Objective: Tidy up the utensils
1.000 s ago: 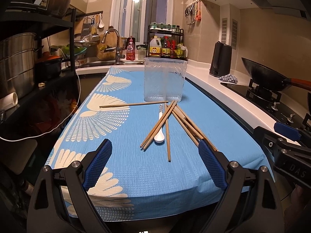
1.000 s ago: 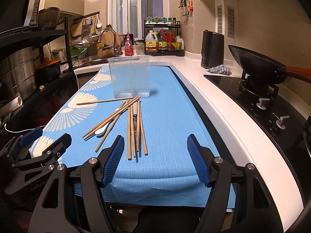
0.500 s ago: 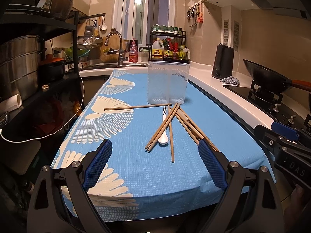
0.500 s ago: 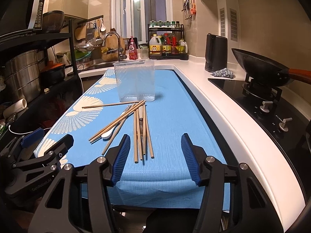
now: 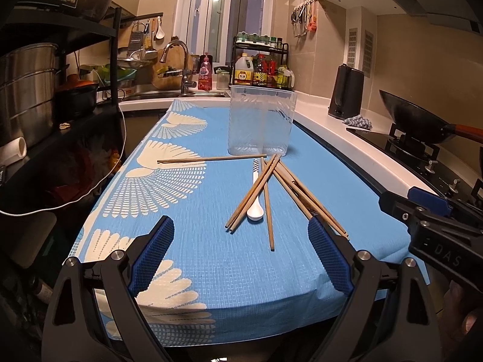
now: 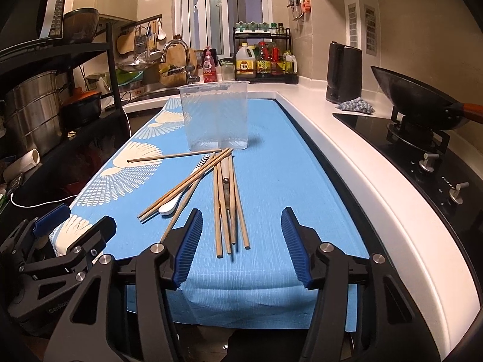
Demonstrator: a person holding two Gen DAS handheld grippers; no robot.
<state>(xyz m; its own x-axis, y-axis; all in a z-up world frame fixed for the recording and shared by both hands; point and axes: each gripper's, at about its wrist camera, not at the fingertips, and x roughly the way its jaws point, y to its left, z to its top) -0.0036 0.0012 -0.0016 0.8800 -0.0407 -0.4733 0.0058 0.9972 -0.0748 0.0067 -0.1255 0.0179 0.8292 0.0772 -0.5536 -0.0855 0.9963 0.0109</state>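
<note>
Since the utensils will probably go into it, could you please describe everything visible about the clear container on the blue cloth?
The clear container is a tall, translucent tub, plastic by the look of it, with rounded corners and an open top. It stands upright and empty on the blue cloth, beyond the scattered chopsticks. A faint vertical line suggests an inner divider. Neither gripper touches it; whether the nearest chopstick tips reach its base is unclear.

Both grippers: black angular frames, silver screws, ribbed blue finger pads (image 6: 188,249)
</note>
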